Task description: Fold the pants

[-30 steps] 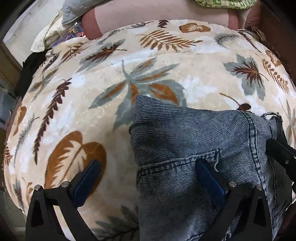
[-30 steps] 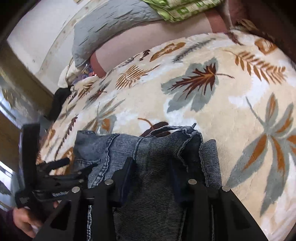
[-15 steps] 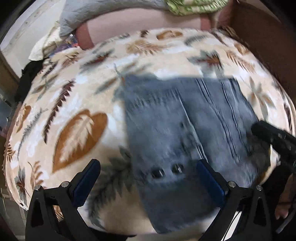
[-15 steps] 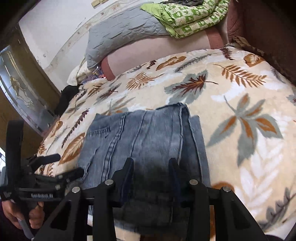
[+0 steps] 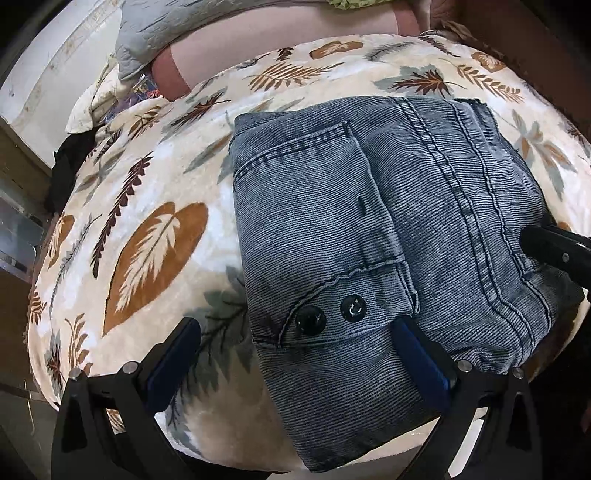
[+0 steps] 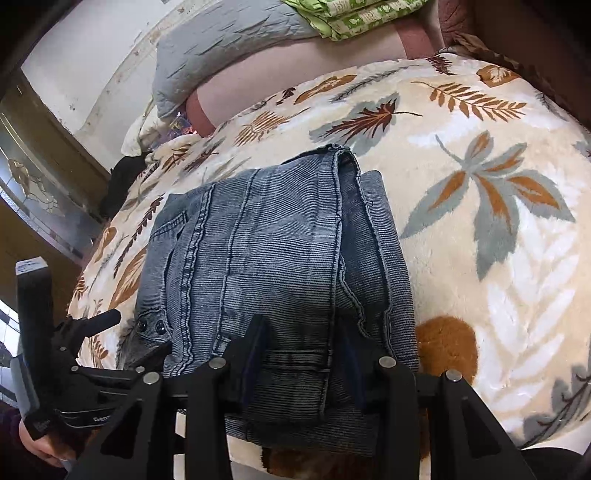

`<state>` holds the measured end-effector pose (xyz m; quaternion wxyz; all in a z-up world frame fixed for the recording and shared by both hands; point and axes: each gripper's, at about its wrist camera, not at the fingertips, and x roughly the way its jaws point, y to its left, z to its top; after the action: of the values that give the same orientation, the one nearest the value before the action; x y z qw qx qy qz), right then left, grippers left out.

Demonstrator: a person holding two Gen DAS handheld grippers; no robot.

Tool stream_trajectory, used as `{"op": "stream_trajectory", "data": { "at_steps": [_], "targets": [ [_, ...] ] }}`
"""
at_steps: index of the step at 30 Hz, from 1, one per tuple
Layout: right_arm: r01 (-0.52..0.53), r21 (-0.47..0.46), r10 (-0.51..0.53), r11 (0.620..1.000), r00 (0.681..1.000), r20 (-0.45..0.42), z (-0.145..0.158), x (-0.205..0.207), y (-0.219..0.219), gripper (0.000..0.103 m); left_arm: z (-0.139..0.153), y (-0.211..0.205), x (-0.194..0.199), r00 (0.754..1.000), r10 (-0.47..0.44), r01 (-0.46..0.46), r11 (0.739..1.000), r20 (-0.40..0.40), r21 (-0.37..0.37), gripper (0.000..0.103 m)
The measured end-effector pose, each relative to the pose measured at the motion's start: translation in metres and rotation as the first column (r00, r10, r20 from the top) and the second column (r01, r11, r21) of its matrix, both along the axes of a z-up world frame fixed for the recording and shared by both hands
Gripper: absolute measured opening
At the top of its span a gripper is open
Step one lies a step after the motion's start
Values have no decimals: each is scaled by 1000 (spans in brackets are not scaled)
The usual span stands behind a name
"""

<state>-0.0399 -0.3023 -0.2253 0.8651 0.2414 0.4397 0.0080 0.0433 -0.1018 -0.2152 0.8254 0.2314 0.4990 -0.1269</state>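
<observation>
The folded pants [image 5: 369, 236] now lie flat and sharp on the blanket [image 5: 155, 206]; both grippers have drawn back, left gripper [image 5: 295, 354] spread wide, right gripper [image 6: 304, 354] gaping narrowly.

You're in a home bedroom — a bed under a plush leaf-print blanket [image 6: 480, 192]. At its head lie a grey quilted pillow [image 6: 229, 44] and folded green bedding [image 6: 354, 14], against a scuffed white wall [image 6: 92, 66].

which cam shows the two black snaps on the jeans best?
Left wrist: the two black snaps sit large and sharp on the jeans, between the open left gripper fingers. Right wrist shows them only as tiny dots at the left edge.
</observation>
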Motion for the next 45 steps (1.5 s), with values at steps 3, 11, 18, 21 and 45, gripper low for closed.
{"op": "stream_trajectory", "data": {
  "at_steps": [3,11,18,21,45],
  "targets": [
    [-4,4,4,1000,1000,3,-1,1,0,44,-2,2,3,1000,20,-20,1000,-16,-7,103],
    [-11,7,11,1000,1000,13,1,-2,0,44,2,-1,1,999,47,-46,998,-21,41,103],
    [51,-100,-38,994,990,134,34,-25,-1,44,49,2,-13,996,54,-54,998,67,9,103],
    [130,-189,-89,973,974,208,58,-41,-4,44,88,7,-27,980,50,-41,998,191,-53,103],
    [158,-455,3,876,942,334,170,-58,82,65,178,74,-55,887,195,-82,959,418,-272,103]
  ]
}}
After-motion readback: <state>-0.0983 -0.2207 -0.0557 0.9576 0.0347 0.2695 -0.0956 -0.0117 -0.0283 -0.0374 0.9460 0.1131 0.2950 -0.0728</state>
